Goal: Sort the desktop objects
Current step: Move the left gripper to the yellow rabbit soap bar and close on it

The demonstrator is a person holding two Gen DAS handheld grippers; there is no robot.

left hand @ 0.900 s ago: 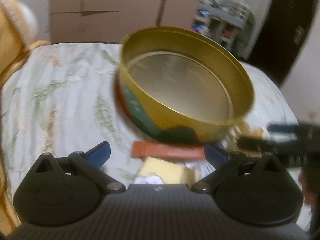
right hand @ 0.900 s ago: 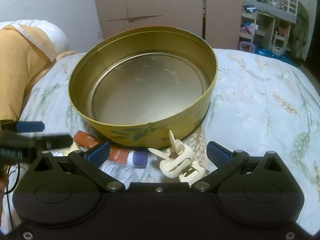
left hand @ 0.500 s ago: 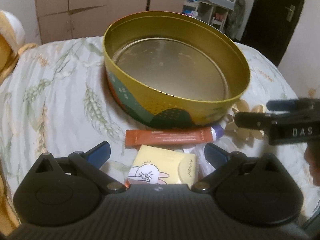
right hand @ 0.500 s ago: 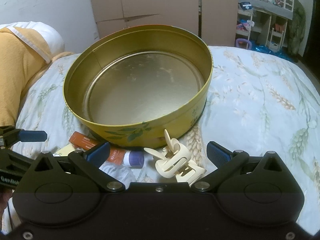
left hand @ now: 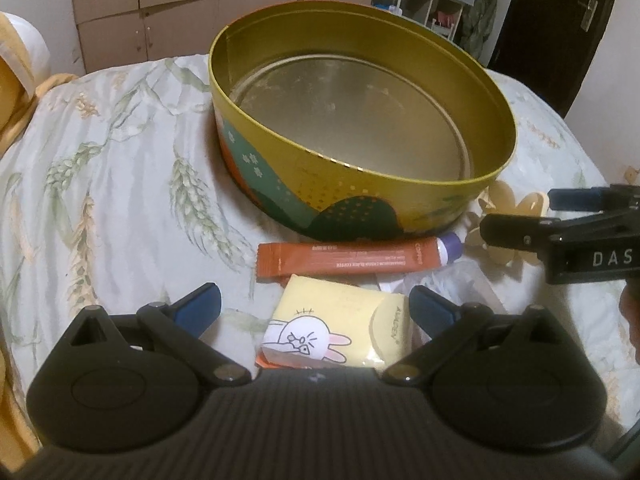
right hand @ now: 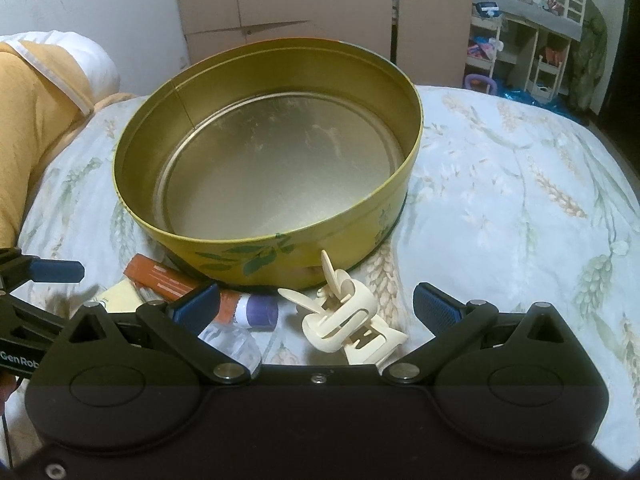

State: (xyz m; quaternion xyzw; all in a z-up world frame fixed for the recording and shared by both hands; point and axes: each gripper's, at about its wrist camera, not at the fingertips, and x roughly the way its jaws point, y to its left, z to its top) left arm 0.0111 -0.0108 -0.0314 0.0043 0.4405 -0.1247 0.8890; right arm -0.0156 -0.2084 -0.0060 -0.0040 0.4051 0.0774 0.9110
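Observation:
A round gold tin (left hand: pixel 304 184) stands open on the bed; its inside is bare, as the right wrist view (right hand: pixel 280 240) shows too. In front of it lie an orange sachet (left hand: pixel 344 260) with a purple cap, a yellow rabbit-print packet (left hand: pixel 340 320), a clear plastic item (right hand: pixel 236 340) and a cream hair claw (right hand: pixel 348 316). My left gripper (left hand: pixel 316 308) is open, with the yellow packet between its fingers. My right gripper (right hand: pixel 316 304) is open over the hair claw. It also shows at the right of the left wrist view (left hand: pixel 532 216).
The bedspread (right hand: pixel 500 200) is pale with a wheat print. An orange and white pillow (right hand: pixel 36 112) lies at the left. Cardboard boxes (left hand: pixel 180 12) stand behind the bed, shelves (right hand: pixel 536 40) at the back right, a dark door (left hand: pixel 560 20) to the right.
My left gripper has pulled back and lowered toward the items in front of the tin; the yellow packet now lies between its fingers. My right gripper has edged closer to the hair claw.

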